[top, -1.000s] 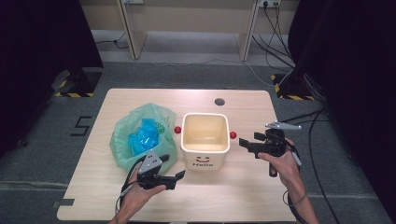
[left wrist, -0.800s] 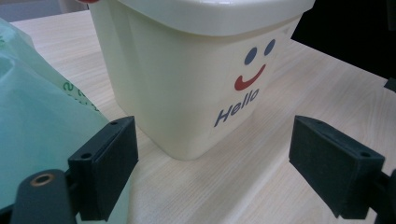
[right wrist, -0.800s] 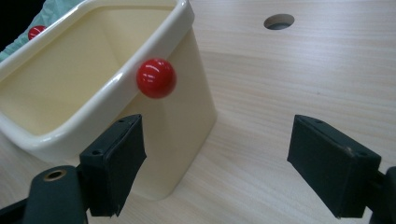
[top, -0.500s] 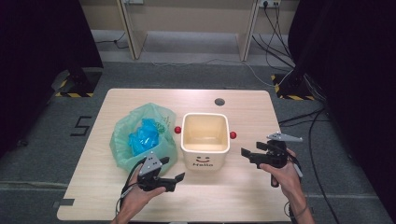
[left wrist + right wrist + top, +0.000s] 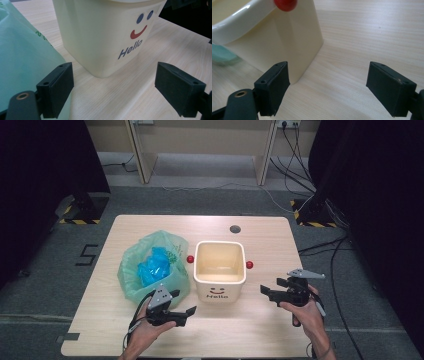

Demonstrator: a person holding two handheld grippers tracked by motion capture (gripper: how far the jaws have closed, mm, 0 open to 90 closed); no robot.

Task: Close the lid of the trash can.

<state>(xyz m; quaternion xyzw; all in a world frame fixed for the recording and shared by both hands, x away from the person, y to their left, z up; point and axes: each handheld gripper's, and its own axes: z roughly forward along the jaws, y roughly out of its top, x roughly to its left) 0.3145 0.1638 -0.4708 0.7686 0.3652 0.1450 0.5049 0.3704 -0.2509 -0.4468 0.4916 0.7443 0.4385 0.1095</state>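
Cream bin (image 5: 220, 270) empty (smiley front), green bag (image 5: 152, 265) holding blue plastic (image 5: 152, 266), left gripper (image 5: 184, 314) and right gripper (image 5: 267, 292) both spread apart

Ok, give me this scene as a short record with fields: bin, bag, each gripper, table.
bin: cream bin with a smiley and "Hello" on its front, upright mid-table, red knob on each side, looks empty
bag: green bag just left of the bin, blue stuff inside
left gripper: left gripper open, holds nothing, in front of the bag, pointing towards the bin
right gripper: right gripper open, holds nothing, right of the bin, pointing at it
table: wooden table, dark round hole near its far edge
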